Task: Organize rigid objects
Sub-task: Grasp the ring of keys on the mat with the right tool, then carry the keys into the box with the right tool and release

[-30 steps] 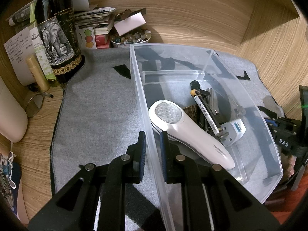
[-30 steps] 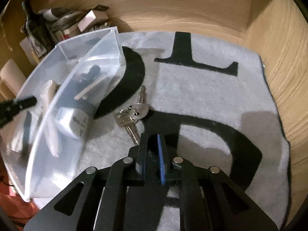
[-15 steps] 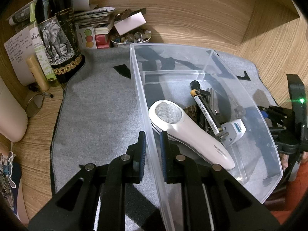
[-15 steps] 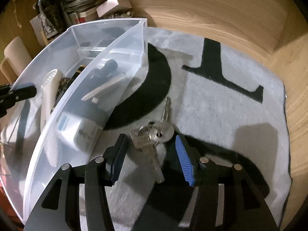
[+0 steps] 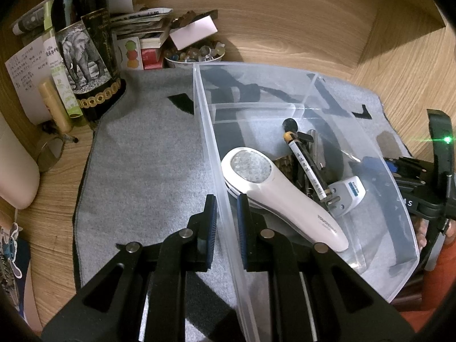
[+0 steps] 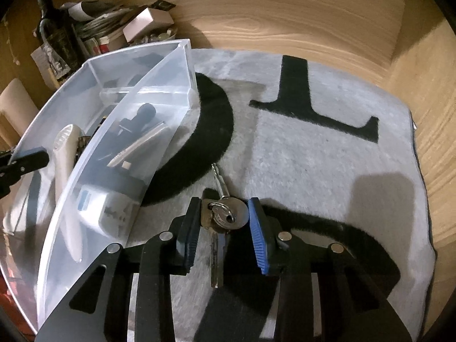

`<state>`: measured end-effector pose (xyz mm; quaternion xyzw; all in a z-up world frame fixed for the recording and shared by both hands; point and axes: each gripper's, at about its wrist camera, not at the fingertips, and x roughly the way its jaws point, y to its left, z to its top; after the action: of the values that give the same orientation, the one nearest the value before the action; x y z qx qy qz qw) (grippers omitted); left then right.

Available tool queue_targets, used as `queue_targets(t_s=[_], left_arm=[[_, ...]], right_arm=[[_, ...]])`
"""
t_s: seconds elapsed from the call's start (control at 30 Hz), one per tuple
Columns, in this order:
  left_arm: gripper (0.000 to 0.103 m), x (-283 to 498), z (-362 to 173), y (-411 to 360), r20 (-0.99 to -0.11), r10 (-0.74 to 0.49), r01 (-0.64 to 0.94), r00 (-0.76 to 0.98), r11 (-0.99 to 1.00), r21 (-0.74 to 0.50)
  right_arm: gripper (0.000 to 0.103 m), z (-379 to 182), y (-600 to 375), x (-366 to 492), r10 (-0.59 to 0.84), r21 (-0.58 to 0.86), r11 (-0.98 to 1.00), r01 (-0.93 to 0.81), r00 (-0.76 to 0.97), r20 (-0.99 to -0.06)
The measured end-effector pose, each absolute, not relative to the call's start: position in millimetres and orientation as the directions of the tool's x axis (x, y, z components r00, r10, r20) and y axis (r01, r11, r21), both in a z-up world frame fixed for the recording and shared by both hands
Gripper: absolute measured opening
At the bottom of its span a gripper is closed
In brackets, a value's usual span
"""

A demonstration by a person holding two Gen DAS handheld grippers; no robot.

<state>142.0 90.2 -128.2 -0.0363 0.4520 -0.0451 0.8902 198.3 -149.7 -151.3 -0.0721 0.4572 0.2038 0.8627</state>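
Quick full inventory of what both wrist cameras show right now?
clear plastic bin: one, translucent, on mat
lint shaver: one, white, in bin
pen: one, white-barrelled, in bin
plug adapter: one, white, in bin
keys: one bunch, silver, on mat beside bin
mat: one, grey with black letters
wine bottle: one, dark, back left
bowl of beads: one, behind bin
left gripper: clamped on bin wall
right gripper: jaws just closing around keys
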Motion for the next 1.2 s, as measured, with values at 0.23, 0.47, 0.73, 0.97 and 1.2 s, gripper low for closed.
queue_targets(t_s=[0.23,0.47,0.73,0.97,1.2], left_arm=[[0.013,143.6,-129.4,88.5,-0.800,-0.110,0.049,0.590,0.994,-0.100],[0.013,143.9,-129.5,88.4,-0.800,-0.110,0.049,0.590,0.994,-0.100],[0.013,144.0,-129.5,88.3,-0.800,-0.109,0.049,0.590,0.994,-0.100],[0.013,144.0,-129.5,88.4,-0.800,-0.109,0.049,0.590,0.994,-0.100],[0.013,144.9,-129.1,87.9,-0.801,-0.108,0.051,0.589,0.994,-0.097]], right_arm=[[0.029,-128.2,-157.8,190.9,0.296,0.061,0.915,-0.399,0.562,-0.773],[0.029,-89.6,-156.8,181.5,0.298,0.010,0.912,-0.410,0.646,-0.702],[0.029,-48.7,-137.5,171.7,0.370,-0.004,0.883,-0.469,0.703,-0.607],[0.029,-32.1,-103.2,167.0,0.464,-0.001,0.827,-0.562,0.684,-0.563],[0.029,-50.9,-69.4,173.6,0.499,-0.002,0.775,-0.633,0.613,-0.613]])
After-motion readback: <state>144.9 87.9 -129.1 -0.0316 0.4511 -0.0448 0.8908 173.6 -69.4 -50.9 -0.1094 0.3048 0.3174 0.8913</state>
